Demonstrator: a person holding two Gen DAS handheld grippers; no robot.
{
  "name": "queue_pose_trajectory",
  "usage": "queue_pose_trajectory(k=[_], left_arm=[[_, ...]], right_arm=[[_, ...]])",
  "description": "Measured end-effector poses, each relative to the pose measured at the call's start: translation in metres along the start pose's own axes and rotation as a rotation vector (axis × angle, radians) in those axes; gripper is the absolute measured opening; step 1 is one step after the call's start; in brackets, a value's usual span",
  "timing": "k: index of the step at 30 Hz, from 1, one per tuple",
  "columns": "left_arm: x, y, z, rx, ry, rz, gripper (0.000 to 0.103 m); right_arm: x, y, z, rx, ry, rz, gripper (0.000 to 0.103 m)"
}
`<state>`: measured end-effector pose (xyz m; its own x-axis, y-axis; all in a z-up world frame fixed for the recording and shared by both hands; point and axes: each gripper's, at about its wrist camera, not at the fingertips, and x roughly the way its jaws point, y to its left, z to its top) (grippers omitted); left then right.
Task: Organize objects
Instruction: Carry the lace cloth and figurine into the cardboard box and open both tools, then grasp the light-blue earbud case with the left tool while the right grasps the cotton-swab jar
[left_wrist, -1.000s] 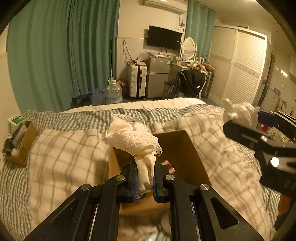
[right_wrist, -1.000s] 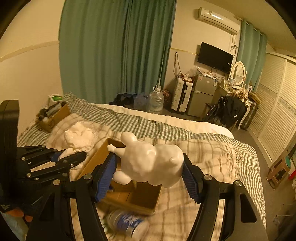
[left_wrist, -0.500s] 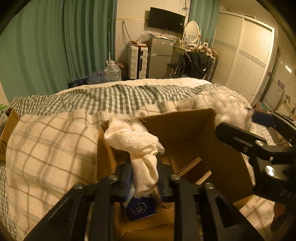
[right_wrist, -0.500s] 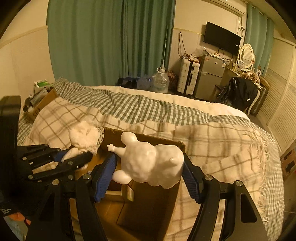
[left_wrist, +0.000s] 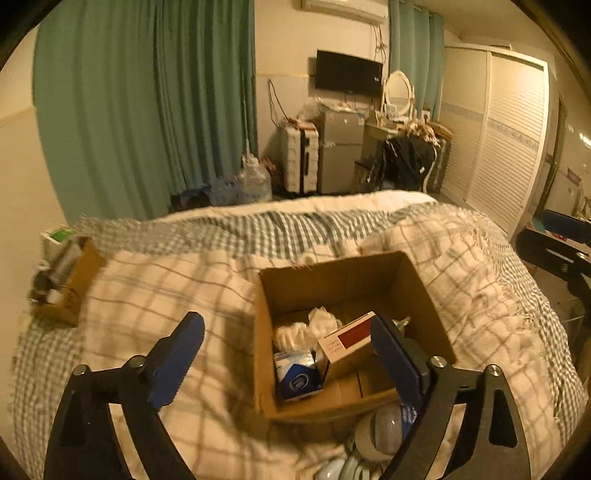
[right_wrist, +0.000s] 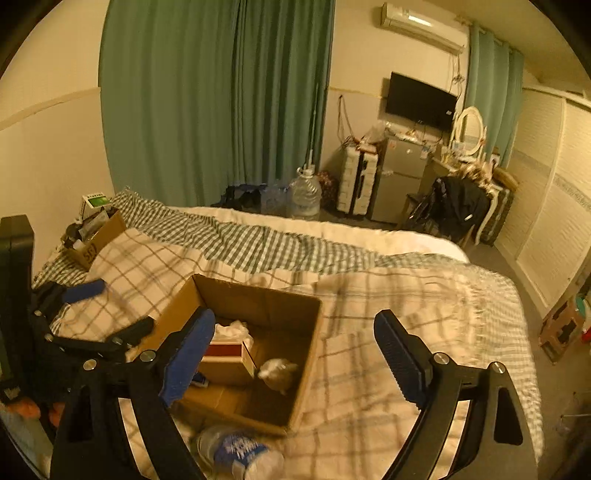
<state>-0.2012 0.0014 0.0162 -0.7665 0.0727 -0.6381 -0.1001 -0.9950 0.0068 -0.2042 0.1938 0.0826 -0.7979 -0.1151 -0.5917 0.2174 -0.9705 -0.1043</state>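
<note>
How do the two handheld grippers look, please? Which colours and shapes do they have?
Both the left gripper and the right gripper have matte black frames that fork into two arms, joined with round silver screws. Their fingers carry long blue pads. No cables, markings or sleeves are visible.

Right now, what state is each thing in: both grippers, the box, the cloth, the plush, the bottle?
left gripper: open, holding nothing
right gripper: open, holding nothing
cardboard box: top open, on the bed
white cloth: crumpled inside the box
white plush: inside the box, blurred
plastic bottle: lying on the bed beside the box
</note>
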Motion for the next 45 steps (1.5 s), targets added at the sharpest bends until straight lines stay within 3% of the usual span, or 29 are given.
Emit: queue_pose_trajectory(k=[6, 12, 22, 29, 31, 36, 40, 43, 44, 45], left_arm=[[-0.05, -0.001, -0.012, -0.017, -0.027, 0.03, 0.102], [-0.068, -0.01, -0.053, -0.037, -0.009, 0.081, 0.103], [-0.009, -0.043, -0.137, -0.051, 0.124, 0.113, 0.103], [0.027, -0.061, -0.182, -0.007, 0.238, 0.109, 0.101], [0.036, -0.066, -0.19, 0.023, 0.271, 0.104, 0.099], [0.061, -0.087, -0.195, 0.09, 0.339, 0.083, 0.08], [0.081, -0.091, -0.198, 0.113, 0.375, 0.088, 0.077], [0.083, -0.095, -0.203, 0.143, 0.383, 0.104, 0.064], [0.079, -0.096, -0.203, 0.146, 0.377, 0.094, 0.053], [0.077, -0.095, -0.204, 0.145, 0.38, 0.084, 0.053]], right_arm=[[-0.061, -0.002, -0.009, -0.036, -0.033, -0.011, 0.092], [-0.079, 0.007, -0.045, -0.073, -0.01, 0.019, 0.093], [-0.02, 0.021, -0.135, -0.109, 0.099, 0.005, 0.093], [0.024, 0.016, -0.172, -0.073, 0.194, 0.018, 0.093], [0.032, 0.011, -0.179, -0.04, 0.216, 0.032, 0.093], [0.035, 0.004, -0.184, 0.001, 0.228, 0.047, 0.093], [0.036, 0.002, -0.185, 0.02, 0.237, 0.052, 0.093], [0.035, 0.001, -0.186, 0.037, 0.233, 0.05, 0.093], [0.034, 0.0, -0.186, 0.042, 0.234, 0.049, 0.093], [0.034, -0.001, -0.187, 0.047, 0.235, 0.048, 0.093]])
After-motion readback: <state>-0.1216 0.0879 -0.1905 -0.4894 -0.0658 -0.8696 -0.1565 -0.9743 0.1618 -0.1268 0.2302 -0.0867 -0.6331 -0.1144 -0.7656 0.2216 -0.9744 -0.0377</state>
